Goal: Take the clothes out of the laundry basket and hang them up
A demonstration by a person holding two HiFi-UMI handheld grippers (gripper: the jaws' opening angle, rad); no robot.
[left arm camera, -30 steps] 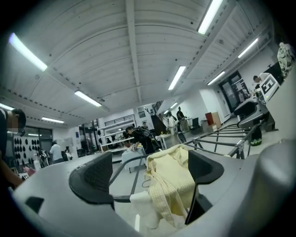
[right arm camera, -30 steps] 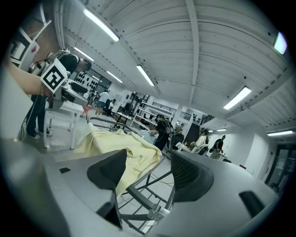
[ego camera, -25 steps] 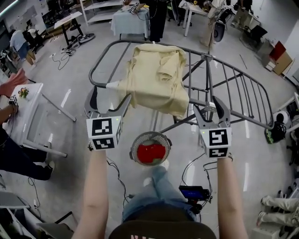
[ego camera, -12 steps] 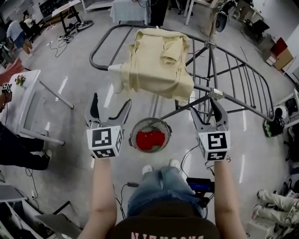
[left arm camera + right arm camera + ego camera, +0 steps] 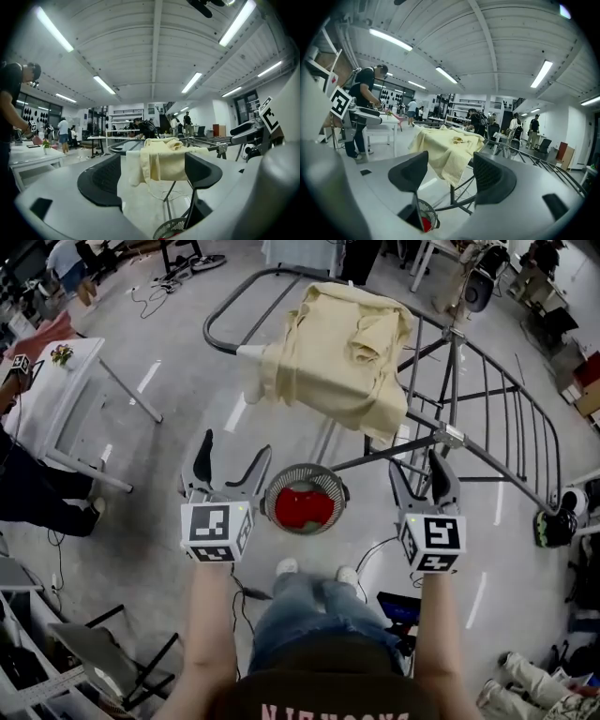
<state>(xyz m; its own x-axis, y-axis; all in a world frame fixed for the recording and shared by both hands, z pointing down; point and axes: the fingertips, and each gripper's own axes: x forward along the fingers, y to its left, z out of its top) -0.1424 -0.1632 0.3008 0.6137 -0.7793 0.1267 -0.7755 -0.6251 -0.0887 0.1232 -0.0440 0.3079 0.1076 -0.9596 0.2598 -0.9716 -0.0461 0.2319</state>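
1. left gripper [image 5: 234, 446]: its jaws are released, with nothing between them, and have just been closing a little. the laundry basket [image 5: 270, 514] sits just beside its right jaw and lower down (only the rim peeks in at the bottom of the left gripper view).
2. right gripper [image 5: 414, 465]: its jaws are parted and grip nothing. the basket lies left of its left jaw and below it.
3. a red garment [image 5: 302, 509] lies inside the basket, between the two grippers, and neither touches it.
4. a pale yellow shirt [image 5: 342, 352] is draped over the drying rack [image 5: 511, 418], ahead of both pairs of jaws and apart from them.
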